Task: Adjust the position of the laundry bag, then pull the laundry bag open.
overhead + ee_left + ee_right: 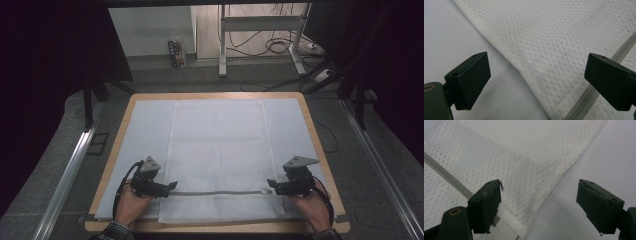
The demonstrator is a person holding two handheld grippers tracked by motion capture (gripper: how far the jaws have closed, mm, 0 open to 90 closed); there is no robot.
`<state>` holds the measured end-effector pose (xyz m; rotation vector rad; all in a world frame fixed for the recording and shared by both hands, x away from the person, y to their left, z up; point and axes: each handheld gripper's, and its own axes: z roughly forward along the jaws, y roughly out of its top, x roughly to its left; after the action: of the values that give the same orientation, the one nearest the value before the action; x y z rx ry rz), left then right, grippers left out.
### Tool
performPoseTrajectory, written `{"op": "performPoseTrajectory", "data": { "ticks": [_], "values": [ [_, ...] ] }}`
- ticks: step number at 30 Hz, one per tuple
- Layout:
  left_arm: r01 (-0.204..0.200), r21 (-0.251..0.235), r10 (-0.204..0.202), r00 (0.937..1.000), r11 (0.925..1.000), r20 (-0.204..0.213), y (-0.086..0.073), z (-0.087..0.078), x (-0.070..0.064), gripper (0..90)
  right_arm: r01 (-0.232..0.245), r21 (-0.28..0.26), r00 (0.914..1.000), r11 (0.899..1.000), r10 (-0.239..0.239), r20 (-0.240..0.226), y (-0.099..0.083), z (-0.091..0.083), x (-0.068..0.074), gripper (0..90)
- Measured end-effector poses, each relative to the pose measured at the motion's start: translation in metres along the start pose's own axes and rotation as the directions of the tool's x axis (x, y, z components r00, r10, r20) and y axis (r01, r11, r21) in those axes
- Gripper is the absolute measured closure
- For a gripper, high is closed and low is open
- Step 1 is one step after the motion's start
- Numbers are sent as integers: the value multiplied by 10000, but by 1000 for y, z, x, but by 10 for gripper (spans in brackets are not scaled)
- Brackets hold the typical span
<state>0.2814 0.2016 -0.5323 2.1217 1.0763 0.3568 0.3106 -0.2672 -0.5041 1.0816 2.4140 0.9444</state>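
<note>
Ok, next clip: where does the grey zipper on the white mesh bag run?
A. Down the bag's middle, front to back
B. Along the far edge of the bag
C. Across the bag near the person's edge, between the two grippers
C: in the high view the grey zipper crosses the mesh bag near the person's edge, from the left gripper to the right gripper, both open.

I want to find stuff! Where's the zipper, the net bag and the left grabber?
zipper [220, 192]: high view, middle of the grey strip.
net bag [220, 145]: high view, centre of the white mesh.
left gripper [537, 72]: left gripper view, midway between its open jaws.
</note>
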Motion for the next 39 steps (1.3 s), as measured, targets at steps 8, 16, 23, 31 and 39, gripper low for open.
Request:
{"op": "performPoseTrajectory", "data": {
  "ticks": [8, 16, 23, 31, 39],
  "values": [
    [-133, -146, 132, 9999, 9998, -14, 0, 0, 0, 55, -57, -83, 10000, 9999, 57, -23, 0, 0, -1, 167],
    [-328, -531, 314, 9992, 9981, -265, -1, -3, 1, 64, -84, -261, 10000, 9996, 83, -38, 1, 0, 0, 117],
    [-251, -653, 231, 9992, 9975, -326, -1, -2, 1, 52, -175, -482, 9997, 9987, 165, -205, 2, -3, 2, 33],
    [-663, -345, 645, 9966, 9972, -513, 0, 2, -5, 36, -297, -414, 9986, 9987, 278, -441, -4, -15, 6, 0],
    [-1301, -1, 1298, 9891, 9915, -701, 1, 8, -12, 29, -451, -20, 9973, 9990, 449, -585, -20, -29, 14, 0]
  ]
}}
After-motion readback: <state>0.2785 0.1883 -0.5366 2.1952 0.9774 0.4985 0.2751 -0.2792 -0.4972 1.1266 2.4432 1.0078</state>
